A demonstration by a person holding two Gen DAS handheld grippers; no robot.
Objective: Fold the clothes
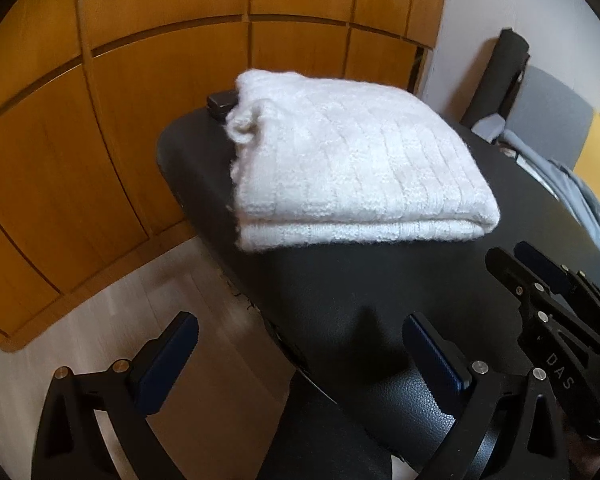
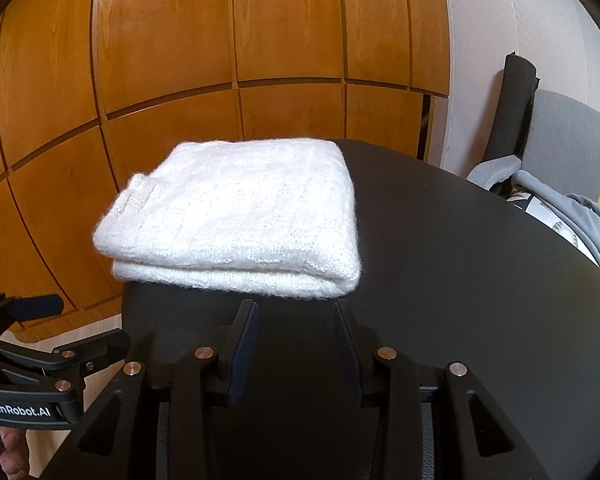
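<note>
On black table [image 2: 440, 240] | white knit sweater [image 2: 236, 220] folded; fluffy, ribbed

A small dark object [image 1: 221, 103] lies half hidden behind the folded white sweater [image 1: 352, 168]; what it is cannot be told. Grey clothing [image 2: 584, 220] at the worktop [image 2: 460, 260] runs off the right edge, its shape unclear.

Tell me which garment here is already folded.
The white knit sweater, stacked in a neat rectangle on the black table. The grey-blue garment lies crumpled on the chair beyond.
</note>
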